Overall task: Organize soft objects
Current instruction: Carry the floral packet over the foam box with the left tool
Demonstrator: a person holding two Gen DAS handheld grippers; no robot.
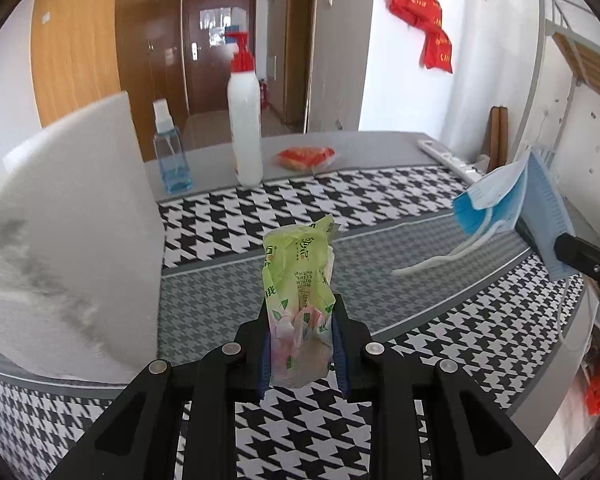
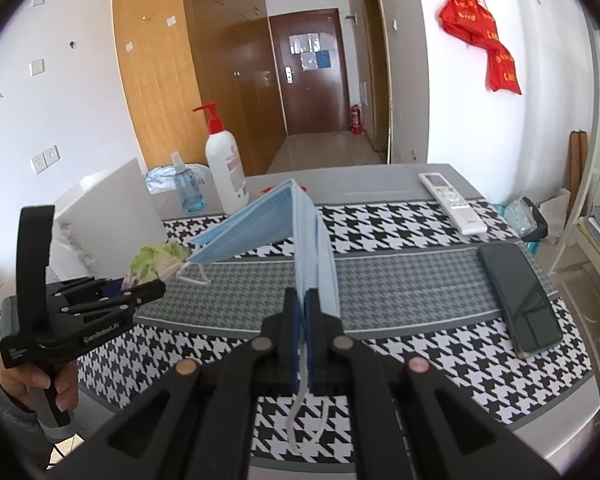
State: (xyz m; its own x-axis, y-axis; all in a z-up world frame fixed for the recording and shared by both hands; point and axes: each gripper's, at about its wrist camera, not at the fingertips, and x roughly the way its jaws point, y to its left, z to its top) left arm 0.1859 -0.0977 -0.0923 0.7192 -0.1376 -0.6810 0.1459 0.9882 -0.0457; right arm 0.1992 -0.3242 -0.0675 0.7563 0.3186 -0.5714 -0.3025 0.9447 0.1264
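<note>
Jaws, left gripper (image 1: 300, 332): we pinch a crumpled green plastic tissue pack (image 1: 298, 292) above the houndstooth desk (image 1: 380, 200).
Jaws, right gripper (image 2: 305, 312): closed tight on a folded blue face mask (image 2: 284, 224).
Carry: we keep both grips firm and level.

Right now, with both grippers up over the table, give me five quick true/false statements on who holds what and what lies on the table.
1. The left gripper is shut on a green tissue pack. True.
2. The right gripper is open and holds nothing. False: it is shut on a blue mask.
3. The phone lies flat on the cloth. True.
4. The pump bottle lies on its side. False: it stands upright.
5. The remote rests on top of the phone. False: they lie apart.
</note>
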